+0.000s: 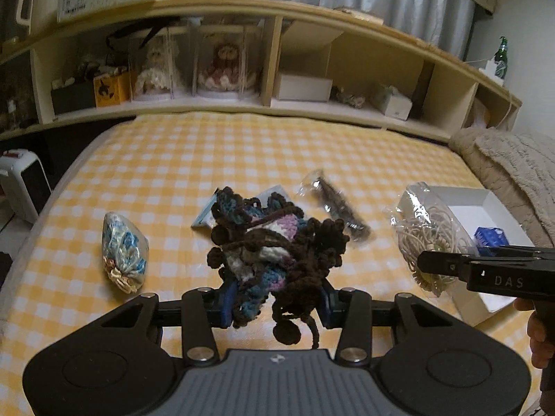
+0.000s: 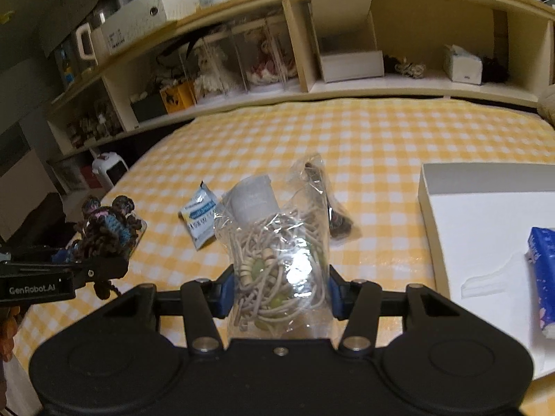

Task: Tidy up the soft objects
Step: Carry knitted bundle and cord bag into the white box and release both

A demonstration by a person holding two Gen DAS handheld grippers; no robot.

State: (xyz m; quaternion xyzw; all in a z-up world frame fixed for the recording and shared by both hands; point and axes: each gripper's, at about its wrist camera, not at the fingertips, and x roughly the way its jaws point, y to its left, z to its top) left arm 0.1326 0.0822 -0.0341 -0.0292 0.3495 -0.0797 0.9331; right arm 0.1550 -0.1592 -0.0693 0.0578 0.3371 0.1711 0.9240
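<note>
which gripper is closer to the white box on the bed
Right. The right gripper, shut on a clear bag of cord, hangs just beside the white box. The left gripper, gripping a crochet bundle, is farther off on the box's far side.

The left claw [image 1: 274, 303] grips a crocheted yarn bundle [image 1: 274, 246] of brown, blue, white and lilac, its blue pads [image 1: 227, 303] pressed against the wool on both sides and loose brown strands hanging below. The bundle is lifted above the bed [image 1: 208, 152] with its yellow-and-white checked cover. Left of the bundle lies a bagged blue and cream item [image 1: 125, 258]. Behind it a light blue packet [image 1: 208, 215] pokes out. To its right lies a clear bag of dark pieces [image 1: 334, 204], and farther right the right claw [image 1: 430, 263] holds a clear bag of cream cord [image 1: 426, 232] in front of a white box [image 1: 485, 204].
</note>
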